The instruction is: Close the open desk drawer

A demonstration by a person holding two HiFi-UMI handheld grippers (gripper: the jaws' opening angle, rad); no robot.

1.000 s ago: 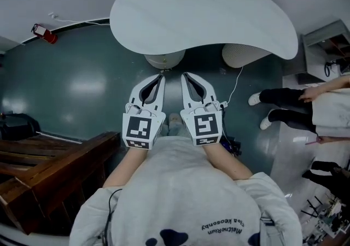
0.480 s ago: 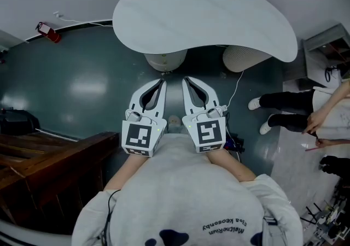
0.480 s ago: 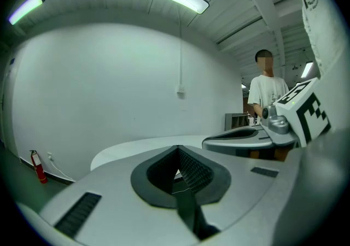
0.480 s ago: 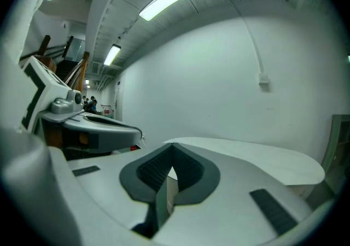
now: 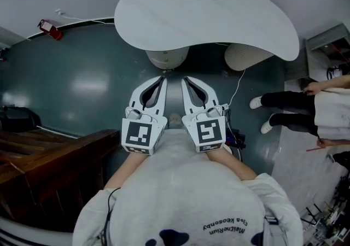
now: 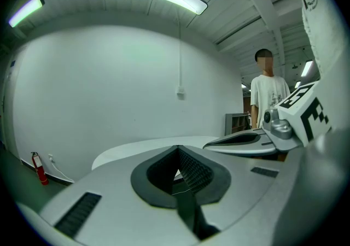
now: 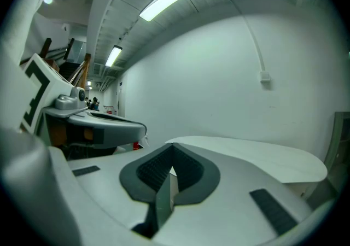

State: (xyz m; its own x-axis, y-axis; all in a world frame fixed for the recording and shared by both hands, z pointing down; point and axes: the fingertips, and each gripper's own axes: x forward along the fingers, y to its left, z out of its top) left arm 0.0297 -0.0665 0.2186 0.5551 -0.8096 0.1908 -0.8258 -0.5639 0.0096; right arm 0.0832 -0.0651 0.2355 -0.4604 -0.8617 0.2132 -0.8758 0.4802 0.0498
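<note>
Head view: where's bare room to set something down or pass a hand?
The white tabletop is bare as far as it shows. The green floor lies open between the extinguisher and the wooden furniture. It is crowded on the right: a pedestal, a cable and a bystander's legs.

White kidney-shaped tabletop (image 5: 208, 12), borne on two round pale pedestals (image 5: 165, 58) set on a glossy dark teal floor (image 5: 76, 83). At the floor's far left edge, by the wall, a red fire extinguisher (image 5: 49, 29). Beside the right pedestal, a white cable (image 5: 237, 85) trailing down. Near left corner: dark wooden furniture (image 5: 54, 154).
</note>
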